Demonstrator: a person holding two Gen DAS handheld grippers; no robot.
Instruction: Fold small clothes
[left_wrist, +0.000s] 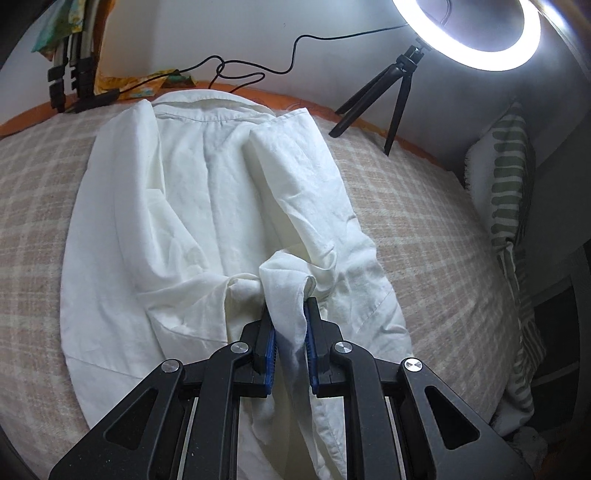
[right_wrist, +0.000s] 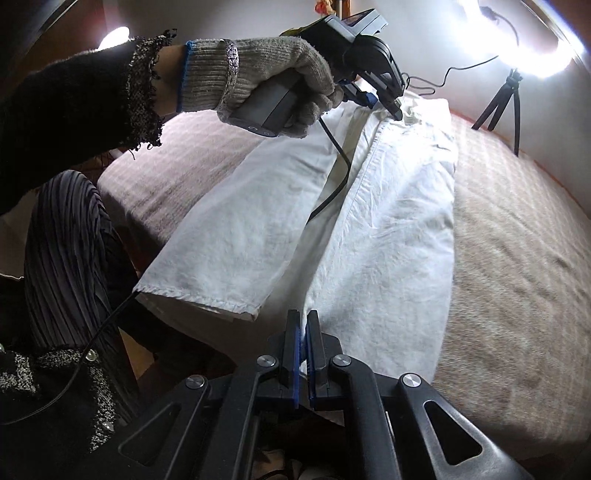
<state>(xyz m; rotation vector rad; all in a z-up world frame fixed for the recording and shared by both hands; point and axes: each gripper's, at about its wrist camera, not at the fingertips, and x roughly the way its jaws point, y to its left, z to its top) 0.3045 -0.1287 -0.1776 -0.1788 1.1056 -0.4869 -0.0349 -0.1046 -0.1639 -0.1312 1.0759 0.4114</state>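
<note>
Nearest to us, our left gripper (left_wrist: 290, 325) is clamped on a bunched fold of the white shirt (left_wrist: 207, 206), the cloth pinched between its blue pads (left_wrist: 309, 343) and trailing down past the black fingers. In the right wrist view, our right gripper (right_wrist: 303, 332) has its jaws pressed together on a thin edge of the same shirt, a sliver of white showing between them. Beyond the grippers the shirt lies spread on the plaid blanket (left_wrist: 424, 229), its sides folded in toward the middle and its collar at the far end. Our gloved left hand (right_wrist: 280, 85) grips its tool above the far part of the shirt, a black cable (right_wrist: 332, 177) hanging from it. Farther off stand a small tripod (left_wrist: 391, 96) carrying a lit ring light (left_wrist: 476, 33), and a striped cushion (left_wrist: 509, 192) at the blanket's edge.
</note>
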